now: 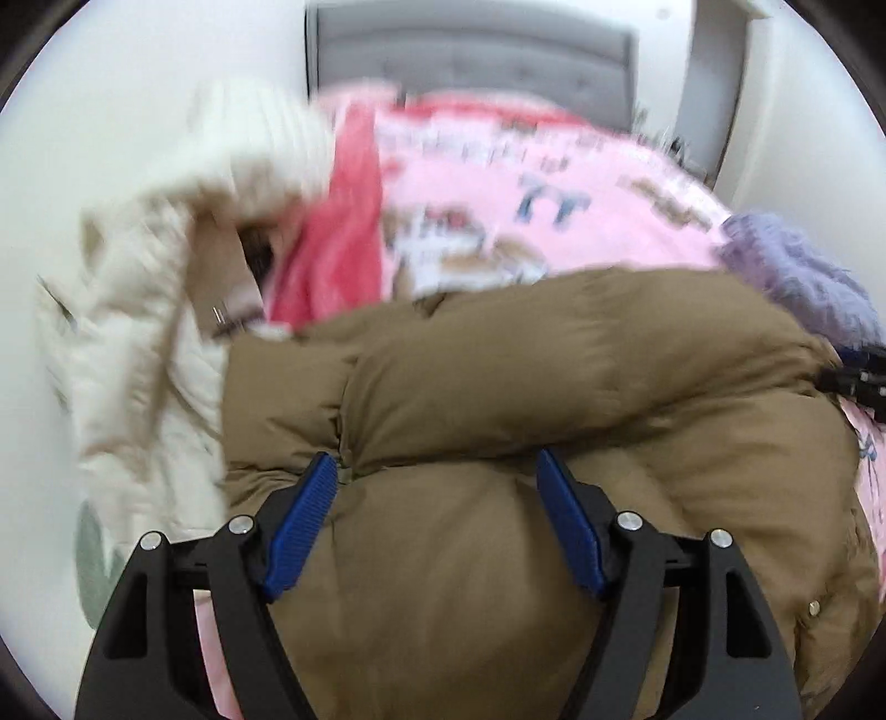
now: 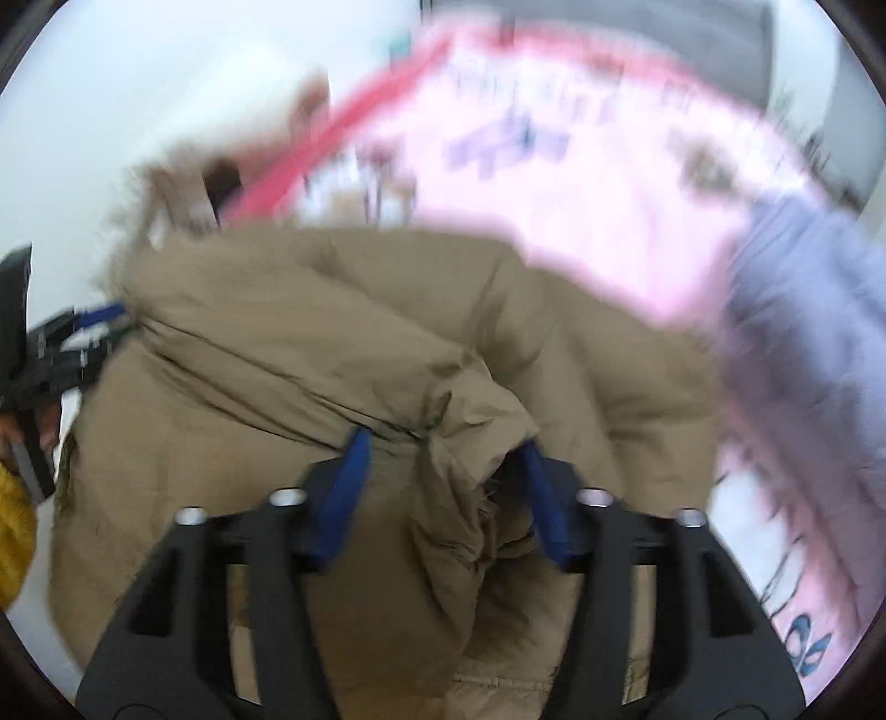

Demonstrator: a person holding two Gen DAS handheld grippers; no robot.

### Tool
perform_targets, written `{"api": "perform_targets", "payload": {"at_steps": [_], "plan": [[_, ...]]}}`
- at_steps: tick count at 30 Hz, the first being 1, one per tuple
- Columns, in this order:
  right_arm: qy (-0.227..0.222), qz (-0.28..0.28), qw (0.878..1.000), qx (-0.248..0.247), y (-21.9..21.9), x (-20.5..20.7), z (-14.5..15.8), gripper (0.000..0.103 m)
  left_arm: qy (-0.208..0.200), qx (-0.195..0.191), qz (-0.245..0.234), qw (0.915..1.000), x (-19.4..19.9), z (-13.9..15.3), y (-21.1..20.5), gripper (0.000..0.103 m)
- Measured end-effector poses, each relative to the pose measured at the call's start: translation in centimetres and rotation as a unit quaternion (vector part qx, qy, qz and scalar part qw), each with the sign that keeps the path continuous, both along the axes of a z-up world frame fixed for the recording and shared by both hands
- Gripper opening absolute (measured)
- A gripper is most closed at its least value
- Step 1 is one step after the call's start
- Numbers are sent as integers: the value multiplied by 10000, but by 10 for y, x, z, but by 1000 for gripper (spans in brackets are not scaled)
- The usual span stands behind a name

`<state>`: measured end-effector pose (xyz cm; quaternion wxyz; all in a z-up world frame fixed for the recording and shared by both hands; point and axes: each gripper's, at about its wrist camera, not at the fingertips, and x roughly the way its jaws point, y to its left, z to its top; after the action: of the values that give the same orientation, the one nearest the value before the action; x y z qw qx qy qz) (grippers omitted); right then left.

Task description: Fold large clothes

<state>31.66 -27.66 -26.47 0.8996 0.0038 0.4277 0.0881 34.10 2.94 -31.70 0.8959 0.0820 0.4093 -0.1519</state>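
Note:
A brown puffer jacket (image 1: 498, 399) lies bunched on the pink bedspread (image 1: 498, 183). My left gripper (image 1: 437, 465) is open, its blue pads spread wide over the jacket's padded fabric. In the right wrist view the same jacket (image 2: 288, 343) fills the middle. My right gripper (image 2: 443, 443) is open, with a rumpled fold of the jacket (image 2: 465, 421) lying between the pads. The right gripper also shows at the right edge of the left wrist view (image 1: 858, 376). The left gripper also shows at the left edge of the right wrist view (image 2: 61, 343).
A cream knit garment (image 1: 144, 343) and a red garment (image 1: 338, 232) lie left of the jacket. A lilac fuzzy garment (image 1: 803, 266) lies to its right; it also shows in the right wrist view (image 2: 808, 310). A grey headboard (image 1: 470, 44) stands behind the bed.

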Motion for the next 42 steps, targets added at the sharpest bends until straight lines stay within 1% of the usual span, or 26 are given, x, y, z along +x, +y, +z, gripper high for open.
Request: {"api": "perform_targets", "payload": {"at_steps": [1, 2, 3, 4, 5, 7, 9, 10, 11, 12, 14, 16, 18, 21, 24, 28, 30, 32, 33, 34, 35, 36, 38, 39, 40, 42], "plan": [[-568, -2, 9983, -114, 7, -19, 9, 58, -186, -18, -14, 9998, -13, 7, -3, 74], [-905, 90, 9958, -93, 14, -31, 13, 58, -323, -61, 7, 9995, -25, 13, -7, 74], [-1151, 232, 9931, -20, 19, -42, 15, 58, -354, -110, -5, 9993, -31, 14, -9, 74], [-1294, 361, 9909, 44, 27, -50, 14, 58, -341, -144, -41, 9993, -38, 14, -13, 74], [-1355, 410, 9899, -3, 36, -54, 11, 58, -293, -74, -54, 9995, -43, 9, -18, 74], [-1198, 549, 9911, -187, 49, -51, -2, 58, -111, 5, -65, 9999, -46, -3, -22, 74], [-1041, 682, 9913, -420, 59, -46, -17, 58, 14, -19, -25, 10000, -48, -14, -22, 74], [-943, 732, 9915, -516, 60, -43, -27, 58, 50, -20, -16, 10000, -47, -19, -22, 74], [-873, 750, 9920, -526, 63, -41, -33, 61, 85, -15, -6, 10000, -48, -23, -21, 75], [-804, 783, 9921, -553, 62, -39, -40, 62, 124, -11, -6, 9999, -47, -28, -20, 76], [-730, 899, 9911, -660, 62, -35, -49, 64, 203, 19, -26, 9998, -45, -36, -19, 83], [-567, 1032, 9892, -870, 67, -30, -59, 64, 299, 59, -10, 9995, -40, -46, -18, 86], [-520, 1101, 9870, -1048, 70, -28, -67, 64, 323, 74, 25, 9994, -37, -54, -20, 87], [-302, 1115, 9877, -1055, 71, -20, -79, 64, 309, 227, 66, 9992, -33, -66, -27, 87], [-91, 1092, 9891, -979, 70, -10, -87, 64, 404, 237, 156, 9988, -26, -73, -30, 87], [64, 1100, 9884, -1041, 73, -10, -90, 64, 507, 297, 144, 9982, -21, -78, -31, 87], [95, 1084, 9894, -962, 70, -9, -83, 64, 552, 280, 146, 9980, -21, -69, -30, 87], [12, 971, 9932, -642, 62, -13, -67, 64, 557, 198, 176, 9981, -24, -51, -24, 87], [-127, 928, 9945, -463, 58, -17, -58, 64, 531, 135, 168, 9984, -26, -41, -22, 87], [-425, 908, 9944, -348, 52, -25, -44, 65, 445, -6, 135, 9989, -29, -29, -19, 87], [-646, 863, 9935, -375, 48, -30, -34, 65, 296, -202, 85, 9993, -33, -14, -15, 87], [-900, 774, 9919, -448, 45, -34, -22, 65, 47, -385, 68, 9992, -37, 4, -9, 88], [-1250, 617, 9891, -483, 40, -35, -5, 65, -397, -483, 186, 9979, -35, 30, -4, 95], [-1365, 544, 9881, -463, 38, -32, 2, 65, -488, -503, 239, 9973, -29, 37, -2, 95], [-1379, 512, 9884, -392, 34, -28, 4, 65, -492, -547, 258, 9970, -23, 39, -2, 95], [-1345, 420, 9897, -233, 31, -16, 5, 65, -343, -671, 317, 9967, 1, 37, -2, 95]]}}
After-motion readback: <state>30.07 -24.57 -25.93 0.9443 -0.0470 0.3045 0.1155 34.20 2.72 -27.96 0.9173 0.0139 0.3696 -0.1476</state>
